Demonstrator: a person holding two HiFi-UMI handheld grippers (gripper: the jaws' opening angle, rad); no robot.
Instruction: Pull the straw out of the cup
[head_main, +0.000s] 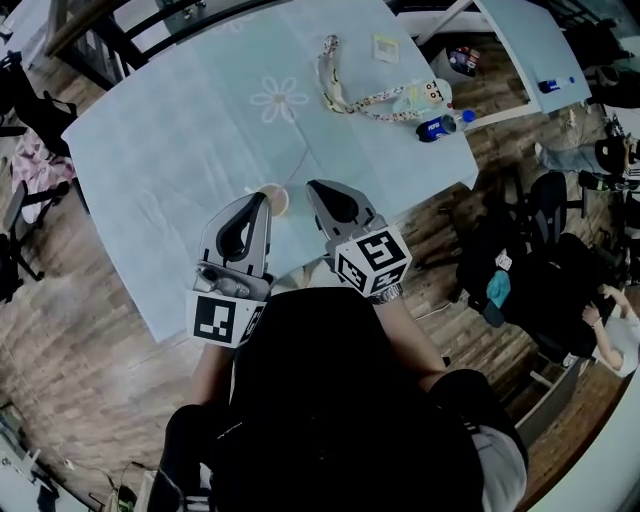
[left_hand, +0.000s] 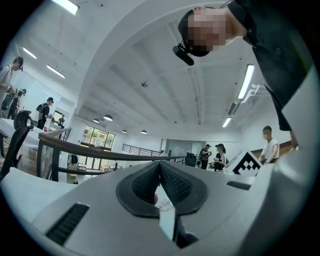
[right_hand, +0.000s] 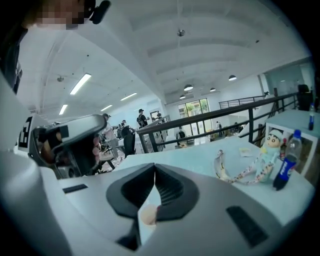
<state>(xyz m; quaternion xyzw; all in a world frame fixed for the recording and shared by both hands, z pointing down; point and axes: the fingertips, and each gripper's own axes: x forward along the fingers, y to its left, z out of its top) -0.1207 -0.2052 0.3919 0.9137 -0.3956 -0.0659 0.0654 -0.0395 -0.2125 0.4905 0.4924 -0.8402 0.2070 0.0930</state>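
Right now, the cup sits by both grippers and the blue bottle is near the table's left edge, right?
No: the blue bottle is near the table's right edge, as the head view shows. The cup does sit by the left gripper and right gripper.

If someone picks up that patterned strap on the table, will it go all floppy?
Probably floppy: the strap lies in loose curves on the table. It looks thin, so it is likely light. The little doll at its end seems joined on, so it would probably dangle and swing.
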